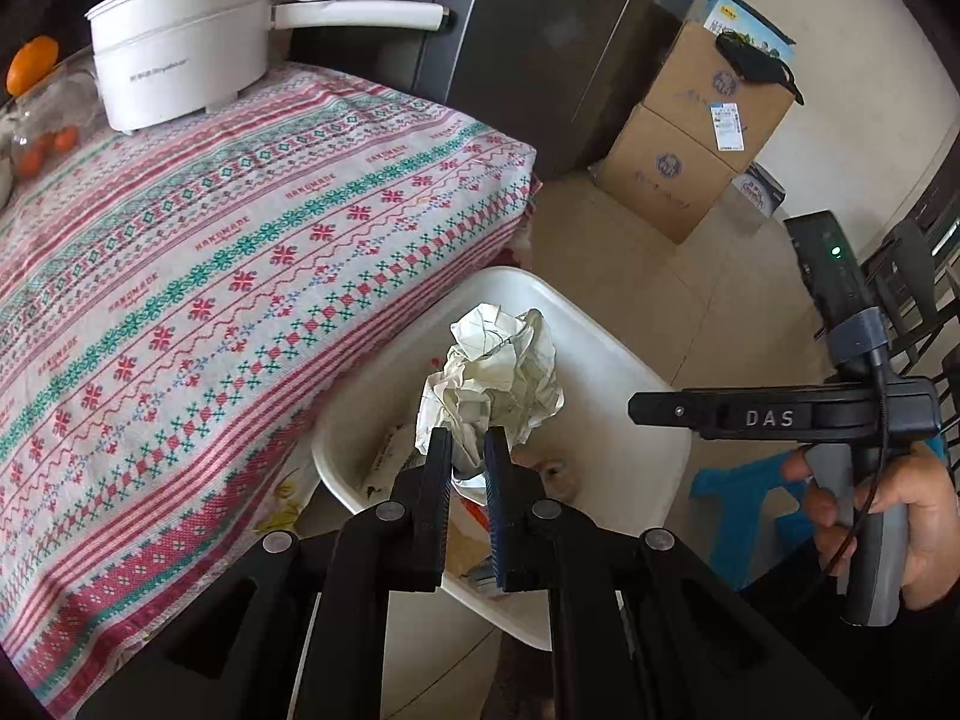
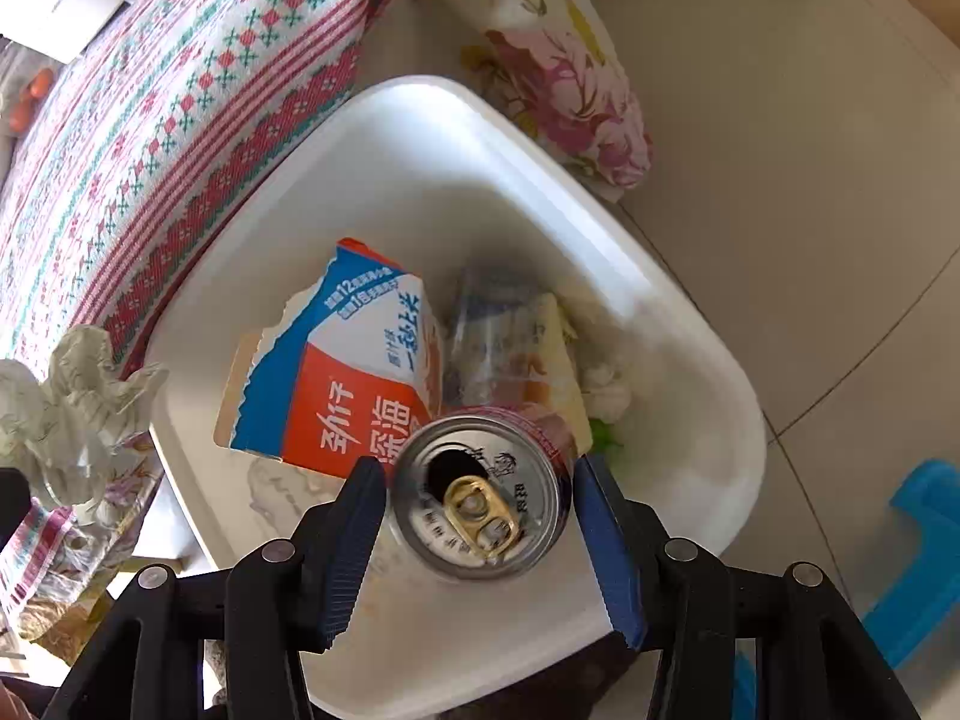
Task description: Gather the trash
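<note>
A crumpled paper ball (image 1: pixel 495 375) is clamped between the narrow-set jaws of the left gripper (image 1: pixel 468 450) and is held over the white bin (image 1: pixel 606 360), which stands on the floor just beside the table. The table is covered by a patterned cloth (image 1: pixel 240 240) in red, green and white. On the far part of the table a white pot (image 1: pixel 180 54) with a long handle is seen, with an orange (image 1: pixel 31 65) near it at the frame's edge. Two stacked cardboard boxes (image 1: pixel 696 138) are set against the wall beyond the bin.

In the right wrist view, a drink can (image 2: pixel 480 495) with a gold pull tab is seen between the fingers of the right gripper (image 2: pixel 480 498), top end toward the camera, above the bin's opening. The left finger (image 2: pixel 354 546) is seen right at the can's side, while a thin gap appears by the blue right one, so whether the can is pressed or loose cannot be told. Inside the bin (image 2: pixel 690 324) a torn carton (image 2: pixel 342 372) in orange, blue and white is lying, with a clear wrapper (image 2: pixel 510 342) beside it. The paper ball (image 2: pixel 72 396) is also seen at the left edge of this view, near the bin's rim. A floral cloth (image 2: pixel 564 72) hangs beyond the bin.

In the left wrist view, the right gripper's handle is gripped by a hand (image 1: pixel 888 510), and a blue stool (image 1: pixel 750 498) is partly seen on the floor beneath it.
</note>
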A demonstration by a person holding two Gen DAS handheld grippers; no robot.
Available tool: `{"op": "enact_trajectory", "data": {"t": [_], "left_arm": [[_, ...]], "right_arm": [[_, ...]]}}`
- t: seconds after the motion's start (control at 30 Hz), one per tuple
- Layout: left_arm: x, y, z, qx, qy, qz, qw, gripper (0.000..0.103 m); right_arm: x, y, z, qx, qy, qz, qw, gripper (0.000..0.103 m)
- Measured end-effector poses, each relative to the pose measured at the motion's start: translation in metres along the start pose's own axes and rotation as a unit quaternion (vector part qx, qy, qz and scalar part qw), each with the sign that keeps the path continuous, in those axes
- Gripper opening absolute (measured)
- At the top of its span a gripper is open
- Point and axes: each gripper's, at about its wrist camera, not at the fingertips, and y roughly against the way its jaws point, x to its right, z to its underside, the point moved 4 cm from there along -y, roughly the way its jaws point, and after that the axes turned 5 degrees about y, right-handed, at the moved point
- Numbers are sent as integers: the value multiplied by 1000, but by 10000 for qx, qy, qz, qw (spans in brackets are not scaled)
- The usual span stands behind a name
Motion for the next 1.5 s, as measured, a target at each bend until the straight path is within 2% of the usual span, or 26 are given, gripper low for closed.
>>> {"op": "enact_trajectory", "data": {"t": [0.1, 0.4, 0.53, 0.73, 0.8, 1.13, 1.27, 1.37, 1.47, 1.5], "left_arm": [[10, -12, -2, -26, -129, 51, 9999, 11], [34, -36, -5, 24, -505, 319, 9982, 13], [36, -37, -9, 78, -553, 447, 9974, 18], [22, -17, -7, 213, -509, 272, 9981, 50], [13, -8, -7, 272, -478, 190, 9983, 59], [-29, 41, 14, 490, 59, -290, 9984, 83], [-38, 62, 30, 598, 101, -946, 9937, 93], [-51, 77, 43, 668, 395, -1285, 9887, 102], [-61, 87, 55, 604, 552, -1533, 9848, 102], [-63, 91, 59, 606, 585, -1598, 9835, 102]], "right_arm": [[5, 16, -1, 285, 1, 62, 9996, 66], [21, 71, 0, 1168, -90, 275, 9927, 67], [25, 78, -2, 1286, -108, 429, 9907, 67], [22, 78, -3, 1348, -106, 377, 9901, 68], [19, 79, -4, 1401, -91, 351, 9895, 70], [4, 89, 6, 1591, 163, 357, 9865, 74], [-5, 93, 17, 1742, 273, 401, 9835, 74], [-17, 100, 29, 1952, 461, 545, 9782, 77], [-30, 107, 43, 2183, 638, 670, 9715, 83], [-34, 108, 48, 2230, 682, 708, 9699, 88]]}}
